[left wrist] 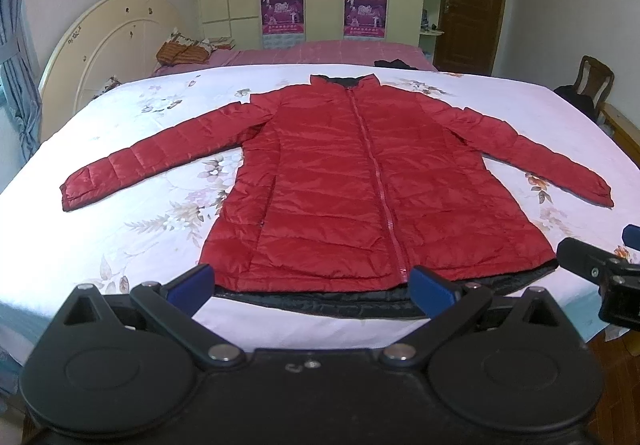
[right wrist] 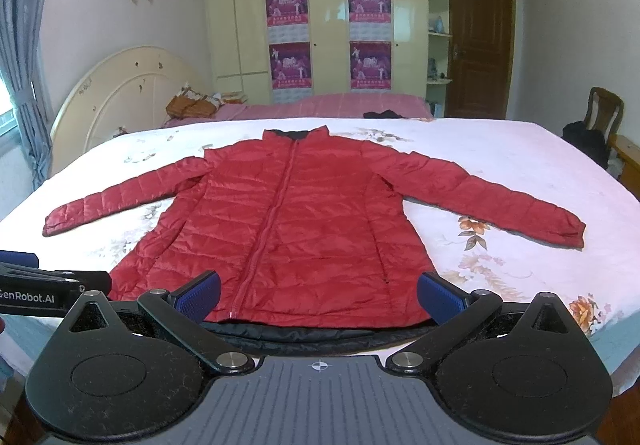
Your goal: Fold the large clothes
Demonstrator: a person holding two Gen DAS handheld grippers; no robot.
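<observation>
Nearest the lenses, the left claw and the right claw are both seen with their blue-padded fingers spread wide apart and nothing held between them. Just ahead of both claws lies the hem of a red quilted puffer jacket with a dark lining, zipped shut and spread flat, front up, on a bed covered by a white floral sheet; a strip of the dark lining peeks out below the hem, right under the fingertips. Further out from the claws the body narrows toward the collar, and the two sleeves are stretched out to either side, the left cuff well off to the left claw's side and the right cuff well off to the right claw's side. Folding appears not yet begun, so a first grasp is judged to be the step in hand. It would be done well if each sleeve were pinched near its cuff through both layers, lifted only slightly, and laid across the chest without dragging the body, since the slick padded shell is likely to slide and puff back. Beyond the jacket, a second bed with a pink cover and a cream wardrobe with purple posters are seen.
</observation>
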